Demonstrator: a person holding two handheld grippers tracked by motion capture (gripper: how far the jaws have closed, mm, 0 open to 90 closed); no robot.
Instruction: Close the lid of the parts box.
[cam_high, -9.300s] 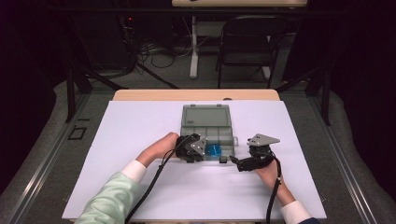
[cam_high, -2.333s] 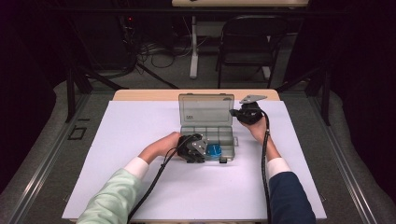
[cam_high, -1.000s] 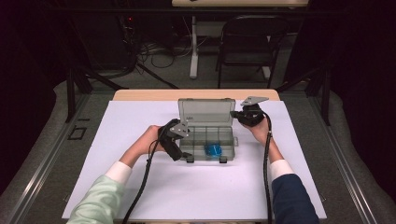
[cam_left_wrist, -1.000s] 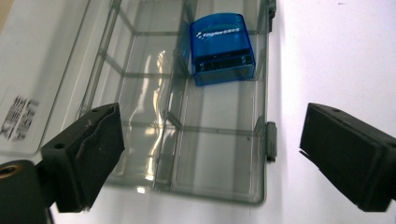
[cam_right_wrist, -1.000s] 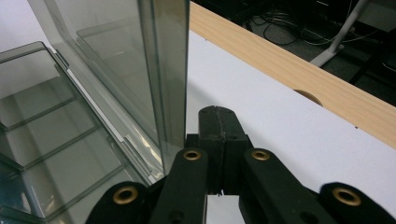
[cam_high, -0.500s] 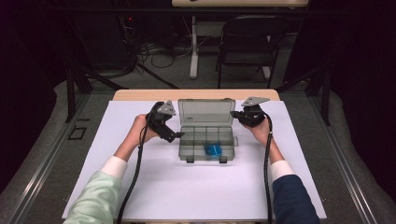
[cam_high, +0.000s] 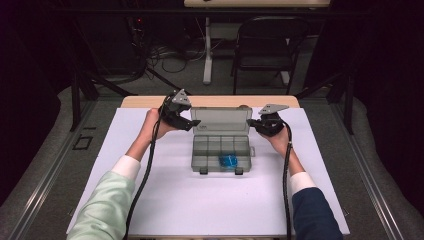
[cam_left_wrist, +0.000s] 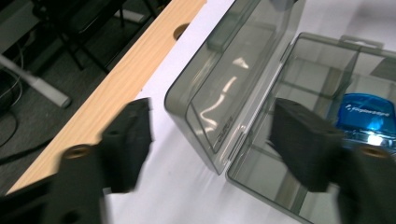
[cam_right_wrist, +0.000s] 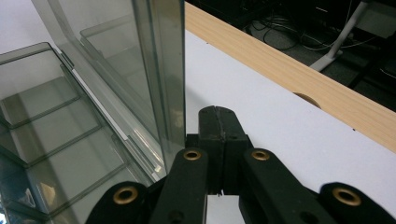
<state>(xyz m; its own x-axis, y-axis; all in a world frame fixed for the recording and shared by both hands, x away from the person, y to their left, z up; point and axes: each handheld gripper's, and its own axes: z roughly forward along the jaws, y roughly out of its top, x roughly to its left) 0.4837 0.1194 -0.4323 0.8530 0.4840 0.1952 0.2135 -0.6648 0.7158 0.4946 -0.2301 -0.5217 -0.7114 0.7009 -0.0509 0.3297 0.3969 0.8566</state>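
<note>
Clear grey compartment box (cam_high: 221, 150) sits mid-bench (cam_high: 150, 200), lid (cam_high: 220, 120) standing up, blue item (cam_high: 229, 160) in a front compartment, too blurry to identify. Left hand-held gripper (cam_high: 189, 123) has just been narrowing, jaws apart, lid's corner between them, untouched. Right hand-held gripper (cam_right_wrist: 218, 122) is fully closed beside the lid's other edge; contact is hard to tell.

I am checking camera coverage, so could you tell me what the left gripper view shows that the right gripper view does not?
Left gripper view: a blue item lying in a compartment of the clear box, and the left tongs open around the lid's corner. Right gripper view: the right tongs shut, beside the raised lid's edge. Both: the box with its lid up, the white table cover and the wooden table edge.
</note>
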